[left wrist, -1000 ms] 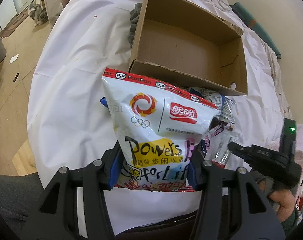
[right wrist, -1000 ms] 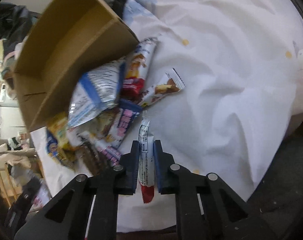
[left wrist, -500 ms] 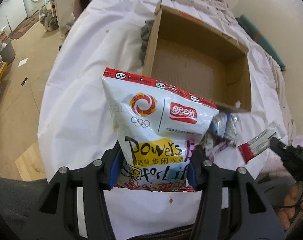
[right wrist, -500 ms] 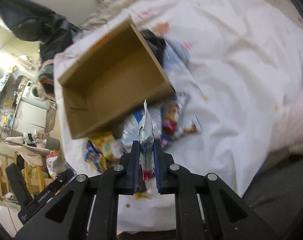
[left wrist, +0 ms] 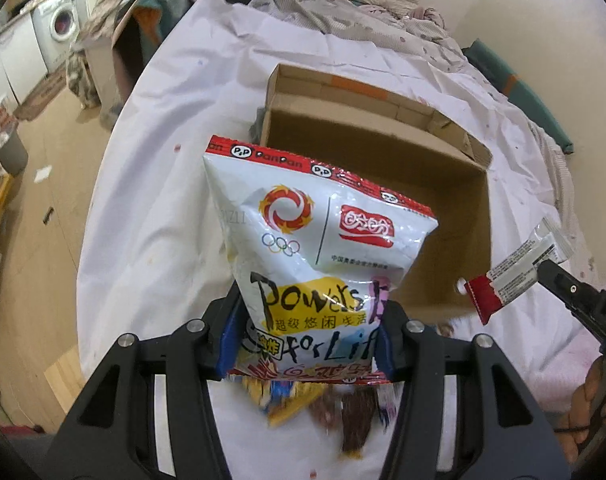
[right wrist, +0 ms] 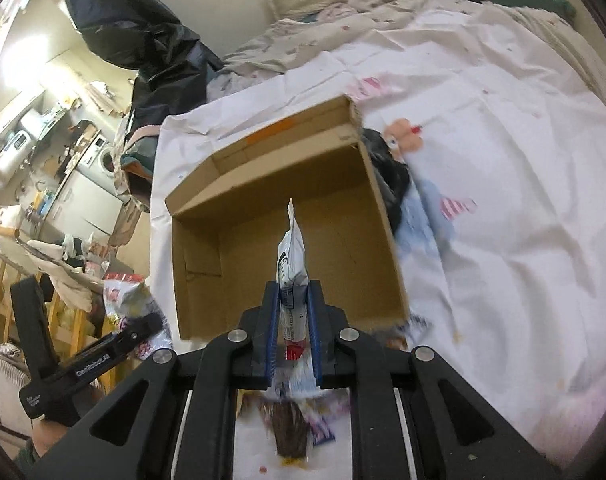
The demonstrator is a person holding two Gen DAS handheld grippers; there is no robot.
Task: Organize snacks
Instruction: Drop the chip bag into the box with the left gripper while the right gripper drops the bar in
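Both grippers have risen from the heap toward the box [left wrist: 375, 168], each tilted steeply down. Left gripper [left wrist: 303, 344] pinches the chip bag [left wrist: 315, 248] by its lower end. Right gripper [right wrist: 293, 320], pressed together, pinches a thin packet [right wrist: 291, 256] edge-on. Loose snacks [right wrist: 291, 432] lie blurred below. Beyond, the box stands open and empty on the sheet [right wrist: 503, 200].

Both snacks [left wrist: 319, 256] higher, nearer box [left wrist: 383, 168]
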